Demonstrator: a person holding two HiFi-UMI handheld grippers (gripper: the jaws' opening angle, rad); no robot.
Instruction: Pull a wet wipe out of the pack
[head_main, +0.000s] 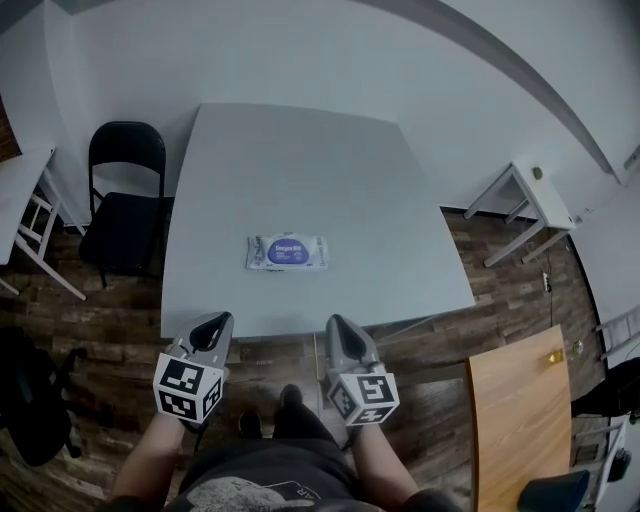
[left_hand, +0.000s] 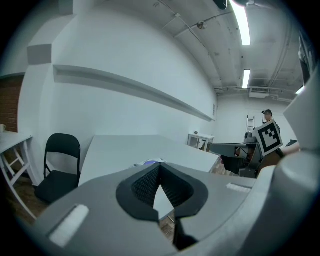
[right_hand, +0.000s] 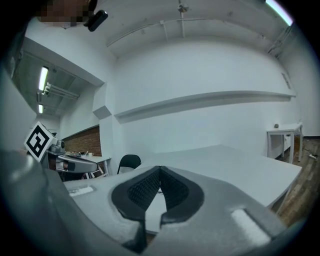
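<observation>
We hold both grippers short of the counter's (head_main: 300, 160) near edge, over the floor, and neither carries anything. The left gripper (head_main: 214, 324) has its jaws clenched pad to pad with nothing between them, and so does the right gripper (head_main: 339, 326). The wet wipe pack (head_main: 287, 252) lies flat on the counter ahead of both sets of jaws, well apart from them and roughly between the two lines they point along. We cannot tell from here whether its flap is lifted. The main risk, as we judge it, is the pack itself. It looks light and nothing pins it, so a tug on a wipe could drag or lift the whole pack unless our other jaws press it down. Clenched jaws would only shove it away, so they need to part before they arrive. The near edge lies directly ahead of the jaws, and a low approach could knock it. Beyond that edge there is bare counter on every side of the pack. The black chair (head_main: 124, 190) stands far off to the left of the left jaws, clear of our path.
</observation>
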